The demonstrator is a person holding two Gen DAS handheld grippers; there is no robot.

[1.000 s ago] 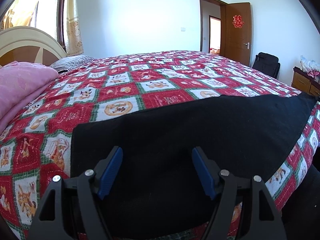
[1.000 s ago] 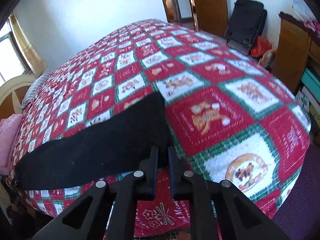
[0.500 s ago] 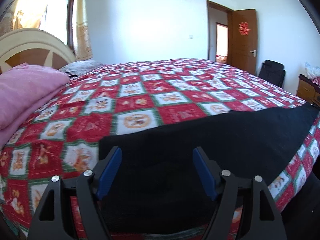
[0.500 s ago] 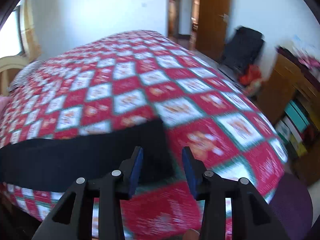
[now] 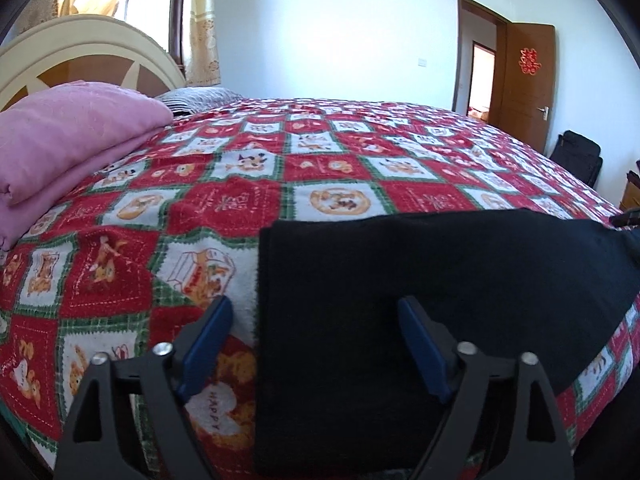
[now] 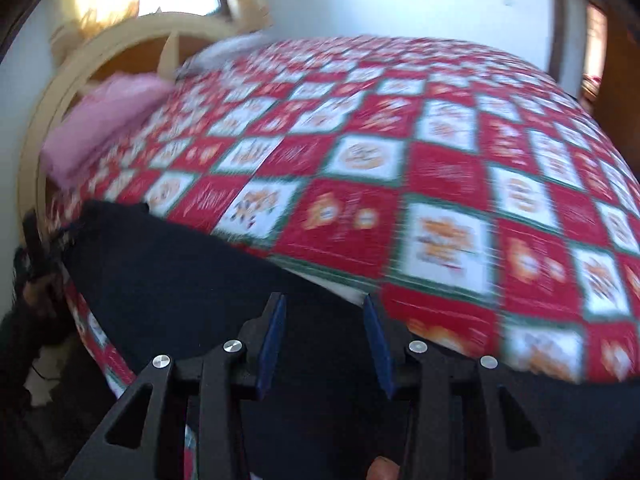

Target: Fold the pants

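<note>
Black pants lie flat along the near edge of a bed with a red, white and green patterned cover. My left gripper is open and empty, its fingers straddling the pants' left end edge. In the right wrist view the pants stretch from lower middle to the left, blurred. My right gripper is open and empty above the pants' near part.
A folded pink blanket and a striped pillow lie by the cream headboard at the left. A brown door and a black bag stand at the far right.
My right gripper opened, let go of the pants' end, and swung left toward the headboard side. My left gripper shifted left, so the pants' left edge now lies between its fingers.
</note>
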